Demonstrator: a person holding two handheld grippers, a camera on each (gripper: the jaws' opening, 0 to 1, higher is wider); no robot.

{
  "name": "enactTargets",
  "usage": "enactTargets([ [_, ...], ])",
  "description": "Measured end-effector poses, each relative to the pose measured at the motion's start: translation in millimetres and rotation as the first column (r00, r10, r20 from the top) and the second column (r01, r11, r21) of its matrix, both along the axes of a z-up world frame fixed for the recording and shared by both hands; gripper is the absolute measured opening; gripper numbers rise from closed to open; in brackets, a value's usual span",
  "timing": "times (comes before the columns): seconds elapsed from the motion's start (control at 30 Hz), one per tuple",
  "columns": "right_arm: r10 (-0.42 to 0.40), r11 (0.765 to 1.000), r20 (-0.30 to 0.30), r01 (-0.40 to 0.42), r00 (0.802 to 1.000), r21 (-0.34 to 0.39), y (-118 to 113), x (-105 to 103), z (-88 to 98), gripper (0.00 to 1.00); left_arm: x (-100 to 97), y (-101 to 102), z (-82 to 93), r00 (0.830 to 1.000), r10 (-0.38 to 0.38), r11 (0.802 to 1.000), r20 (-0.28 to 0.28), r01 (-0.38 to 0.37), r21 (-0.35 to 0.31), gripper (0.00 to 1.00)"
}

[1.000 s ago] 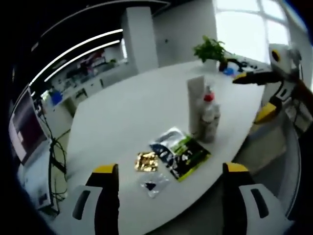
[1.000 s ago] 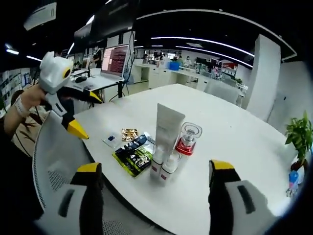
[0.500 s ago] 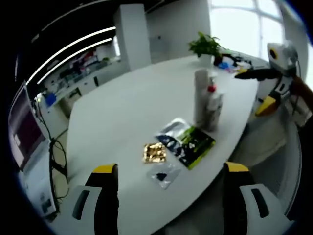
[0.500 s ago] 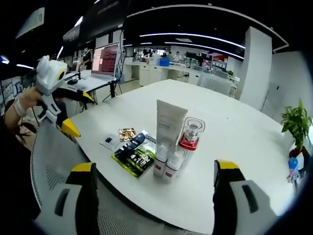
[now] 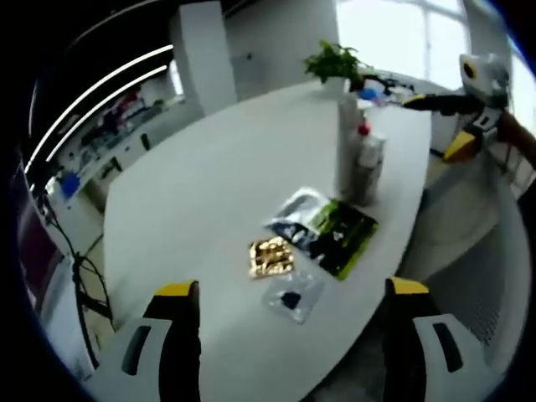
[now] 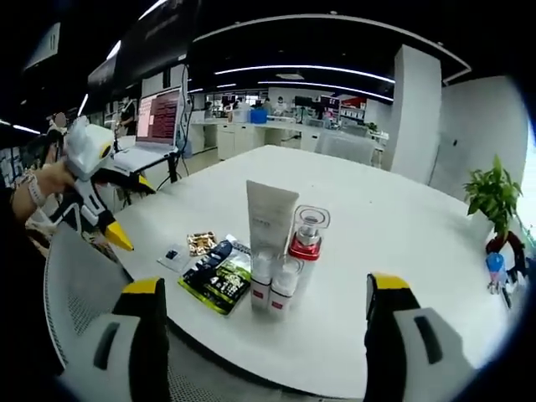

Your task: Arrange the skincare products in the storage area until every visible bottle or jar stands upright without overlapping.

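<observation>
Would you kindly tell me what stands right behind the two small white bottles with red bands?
Behind the two small white bottles stand a tall white tube and a clear-capped bottle with a red collar. The small bottles cover their bases, so their footing cannot be seen.

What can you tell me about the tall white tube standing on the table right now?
The white tube is the tallest item in the cluster, standing upright with its flat crimped end up. It looks like soft matte plastic with faint small print near the middle. Two small bottles stand close in front of its base, hiding how it meets the table, and a clear bottle with a red collar stands beside it. Flat packets lie nearby. In the left gripper view the tube also stands upright. Neither gripper touches it.
</observation>
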State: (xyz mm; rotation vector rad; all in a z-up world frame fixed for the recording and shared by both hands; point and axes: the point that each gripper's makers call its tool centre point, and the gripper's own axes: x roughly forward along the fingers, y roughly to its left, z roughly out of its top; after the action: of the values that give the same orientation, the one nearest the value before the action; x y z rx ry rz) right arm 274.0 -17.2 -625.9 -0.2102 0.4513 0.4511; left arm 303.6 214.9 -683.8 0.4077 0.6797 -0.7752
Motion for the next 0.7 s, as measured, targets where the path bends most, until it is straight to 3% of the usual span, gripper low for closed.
enactTargets([
  [0.27,-0.047,0.999,-0.033,0.047,0.998,0.013,-6.8,1.4,-1.2,0.99,-2.1,-7.0,-19.2,0.994,-0.095,0.995,-0.054,0.094,-0.013,0.91],
  [0.33,-0.047,0.999,-0.037,0.047,0.998,0.011,-5.3,1.5,-1.3,0.99,-1.7,-6.0,-27.0,0.991,-0.121,0.992,-0.063,0.122,0.011,0.9],
  [0.43,-0.052,0.999,-0.046,0.053,0.998,0.01,-4.7,0.9,-2.4,0.99,-0.1,-4.0,-38.2,0.983,-0.169,0.984,-0.069,0.172,0.047,0.82],
  [0.57,-0.065,0.997,-0.047,0.067,0.997,0.033,-4.5,1.1,-1.1,0.99,-0.6,-9.1,-46.4,0.971,-0.209,0.978,-0.115,0.209,-0.008,0.71],
  [0.7,-0.085,0.996,-0.049,0.086,0.995,0.02,-10.1,0.9,-1.1,0.99,6.0,-7.0,-55.8,0.965,-0.228,0.973,-0.127,0.231,0.003,0.65],
])
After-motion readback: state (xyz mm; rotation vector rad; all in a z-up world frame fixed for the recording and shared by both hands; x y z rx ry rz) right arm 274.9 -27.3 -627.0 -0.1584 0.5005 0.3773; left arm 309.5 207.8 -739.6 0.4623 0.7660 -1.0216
